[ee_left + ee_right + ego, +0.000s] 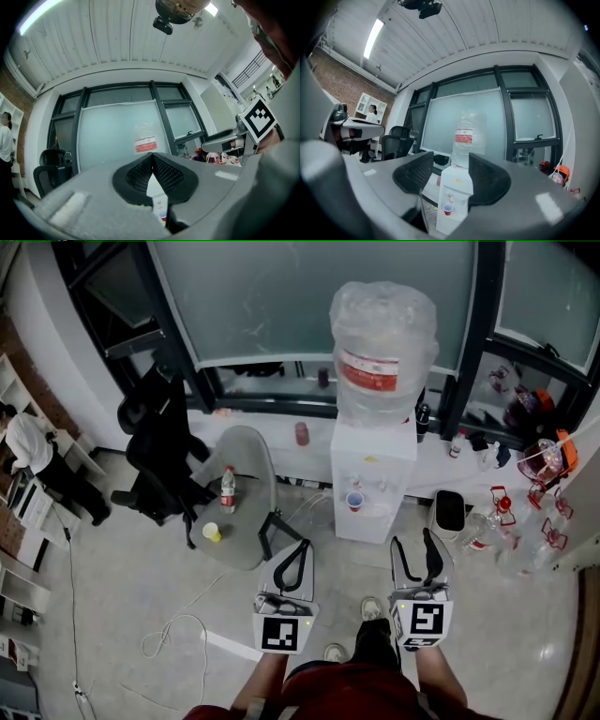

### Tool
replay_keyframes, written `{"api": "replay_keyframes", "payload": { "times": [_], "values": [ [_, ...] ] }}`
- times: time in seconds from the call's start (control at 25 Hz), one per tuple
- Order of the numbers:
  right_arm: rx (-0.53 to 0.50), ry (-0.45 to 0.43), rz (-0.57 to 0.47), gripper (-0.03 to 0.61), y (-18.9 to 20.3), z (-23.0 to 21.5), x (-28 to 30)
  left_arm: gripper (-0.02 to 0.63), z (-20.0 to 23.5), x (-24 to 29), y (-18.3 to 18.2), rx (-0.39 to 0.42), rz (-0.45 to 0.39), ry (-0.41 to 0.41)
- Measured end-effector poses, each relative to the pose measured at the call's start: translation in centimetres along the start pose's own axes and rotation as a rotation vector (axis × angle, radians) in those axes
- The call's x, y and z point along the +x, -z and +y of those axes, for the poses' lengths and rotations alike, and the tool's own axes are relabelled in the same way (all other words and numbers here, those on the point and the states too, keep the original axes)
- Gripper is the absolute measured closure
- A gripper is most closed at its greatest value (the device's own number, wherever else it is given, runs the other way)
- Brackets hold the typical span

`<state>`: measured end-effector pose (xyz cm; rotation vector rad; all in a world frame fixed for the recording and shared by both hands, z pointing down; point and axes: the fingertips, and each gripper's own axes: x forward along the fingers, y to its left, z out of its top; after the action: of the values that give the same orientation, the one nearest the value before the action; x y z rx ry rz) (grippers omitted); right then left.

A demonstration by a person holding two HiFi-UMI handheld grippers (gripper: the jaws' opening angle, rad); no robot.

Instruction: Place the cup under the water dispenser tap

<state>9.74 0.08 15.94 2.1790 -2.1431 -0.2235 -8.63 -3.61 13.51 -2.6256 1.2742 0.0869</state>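
Under water dispenser [373,465] tap: red cup [354,502], contents unseen | left gripper [298,549] clenched, empty | right gripper [413,545] released, empty

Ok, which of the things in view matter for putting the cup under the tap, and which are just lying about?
For the job:
- red cup, standing in the dispenser's bay below the taps
- dispenser

Lying about:
- table, with a bottle and a yellow cup on it
- chair
- bin
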Motion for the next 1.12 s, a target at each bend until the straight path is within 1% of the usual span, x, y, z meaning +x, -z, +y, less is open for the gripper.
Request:
{"api": "replay_keyframes", "payload": {
  "times": [0.2,0.28,0.36,0.4,0.68,0.84,1.12],
  "values": [
    [-0.028,-0.013,-0.015,0.436,-0.3,0.1,0.0,0.612,-0.1,0.5,0.2,-0.022,0.000,0.006],
    [-0.029,-0.012,-0.014,0.496,-0.3,0.1,-0.1,0.612,-0.1,0.5,0.3,-0.045,-0.003,0.007],
    [-0.030,-0.011,-0.012,0.559,-0.3,0.2,-0.2,0.612,-0.2,0.6,0.4,-0.044,-0.001,0.010],
    [-0.031,-0.012,-0.010,0.577,-0.3,0.2,-0.2,0.612,-0.2,0.7,0.4,-0.040,-0.002,0.013],
    [-0.029,-0.022,0.001,0.577,-0.3,0.0,0.2,0.612,0.0,1.1,0.1,-0.025,-0.007,0.013],
    [-0.017,-0.042,0.001,0.577,-0.3,0.1,0.4,0.612,-0.2,1.4,0.2,-0.025,-0.005,0.016],
    [-0.026,-0.036,0.013,0.577,0.0,-0.1,0.8,0.612,-0.1,1.7,0.5,-0.019,-0.001,0.019]
  ]
}}
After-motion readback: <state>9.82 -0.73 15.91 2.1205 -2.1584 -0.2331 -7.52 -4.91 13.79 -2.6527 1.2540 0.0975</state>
